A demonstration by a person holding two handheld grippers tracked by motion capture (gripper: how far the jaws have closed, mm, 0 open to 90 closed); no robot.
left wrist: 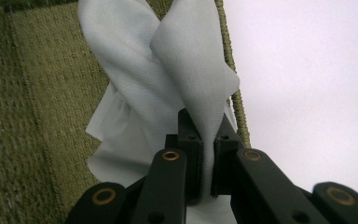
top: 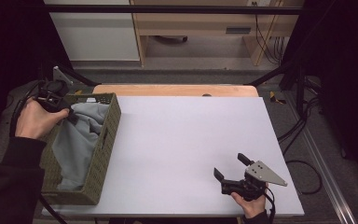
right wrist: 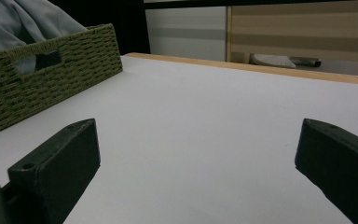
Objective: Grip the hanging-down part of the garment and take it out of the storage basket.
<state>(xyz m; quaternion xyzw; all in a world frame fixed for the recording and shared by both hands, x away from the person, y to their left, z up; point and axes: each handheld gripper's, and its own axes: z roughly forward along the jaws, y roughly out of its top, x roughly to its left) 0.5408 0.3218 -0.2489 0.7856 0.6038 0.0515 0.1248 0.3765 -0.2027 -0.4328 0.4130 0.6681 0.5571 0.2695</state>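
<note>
Clamping a fold of the grey cloth (left wrist: 186, 70), the left gripper (left wrist: 206, 154) has its two black jaws closed, with the fabric pinched in the narrow gap between them. In the left gripper view the cloth rises from the jaws in two lobes and spreads below them against the inner wall of the woven basket (left wrist: 37, 102). In the high view the left gripper (top: 70, 115) sits over the far left corner of the woven basket (top: 103, 154), held by the person's left hand (top: 36, 119), with the dark sleeve entering from the bottom left.

The grey cloth (top: 77, 144) lies inside the basket, covering most of its floor and bunching toward the far end, where the gripper takes hold. The basket is olive green, oblong, and has a cut-out handle in its side wall. It stands on the left edge of the white table (top: 191, 140).

The right gripper (top: 232, 168) rests low on the near right part of the table, well apart from the basket, held by the right hand (top: 251, 205). Its jaws stand wide apart and hold nothing. In the right gripper view, bare table surface shows between the two jaws of the right gripper (right wrist: 198, 158), and the basket (right wrist: 51, 74) with the cloth (right wrist: 23, 18) above its rim appears at upper left.
</note>
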